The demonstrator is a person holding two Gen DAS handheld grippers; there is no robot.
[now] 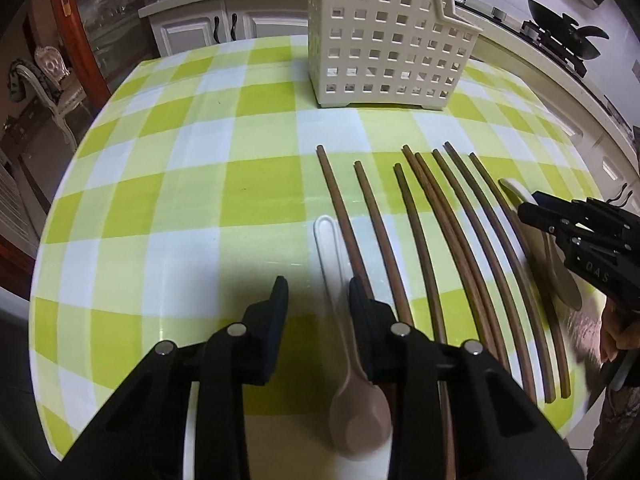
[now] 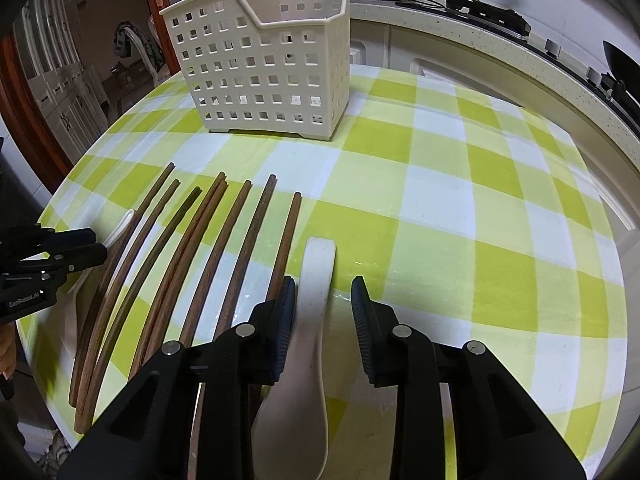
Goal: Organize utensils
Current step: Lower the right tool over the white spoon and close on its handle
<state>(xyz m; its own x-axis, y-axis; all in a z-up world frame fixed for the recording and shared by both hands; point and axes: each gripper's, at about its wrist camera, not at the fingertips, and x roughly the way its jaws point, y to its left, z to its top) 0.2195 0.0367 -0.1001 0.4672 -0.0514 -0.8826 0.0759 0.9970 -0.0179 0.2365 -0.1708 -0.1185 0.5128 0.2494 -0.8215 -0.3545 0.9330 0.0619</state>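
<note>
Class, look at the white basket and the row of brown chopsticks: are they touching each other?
Apart. The right wrist view shows a strip of checked tablecloth between the basket and the chopsticks.

In the left wrist view, the right claw (image 1: 532, 210) comes in from the right edge. Its black body carries raised letters that look like "DAS", though the start of the word is hidden.

In the right wrist view, the left claw (image 2: 94, 246) comes in from the left edge. A small white label on its black body seems to say "GenRobot.AI", but the print is tiny and a bit blurry.

No other words or numbers can be read.
</note>
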